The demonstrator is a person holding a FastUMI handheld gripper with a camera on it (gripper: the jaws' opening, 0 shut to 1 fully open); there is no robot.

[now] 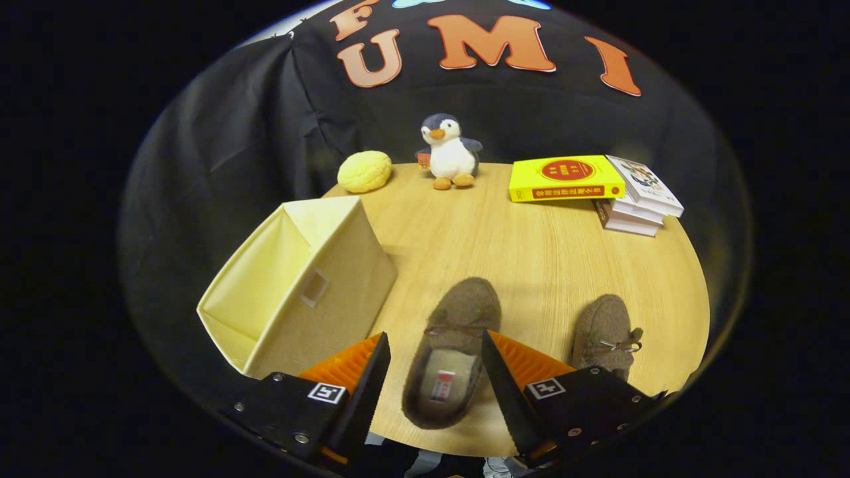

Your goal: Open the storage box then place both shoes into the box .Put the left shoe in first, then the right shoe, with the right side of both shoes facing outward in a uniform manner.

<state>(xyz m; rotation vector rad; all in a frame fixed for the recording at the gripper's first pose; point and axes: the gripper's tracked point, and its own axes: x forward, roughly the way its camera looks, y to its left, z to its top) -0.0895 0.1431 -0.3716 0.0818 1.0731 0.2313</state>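
Fingers spread wide on my gripper (435, 345), nothing clamped. Left shoe (451, 355) sits between them, toe pointing away, heel close to table's near edge. Can't tell if fingers touch it. Right shoe (605, 332) off to right, near table (531, 252) rim, clear gap between the two. Storage box (299, 279) left of fingers, lying on side, mouth facing left, hanging over left table edge. Bare wood ahead, decent room. Far edge: yellow bun (364, 171), penguin plush (450, 151), book stack (597, 186).

Brown fuzzy shoes (458, 345) — cream-yellow storage box (299, 285), pale wood-grain table (531, 252) — bright yellow book (564, 178)
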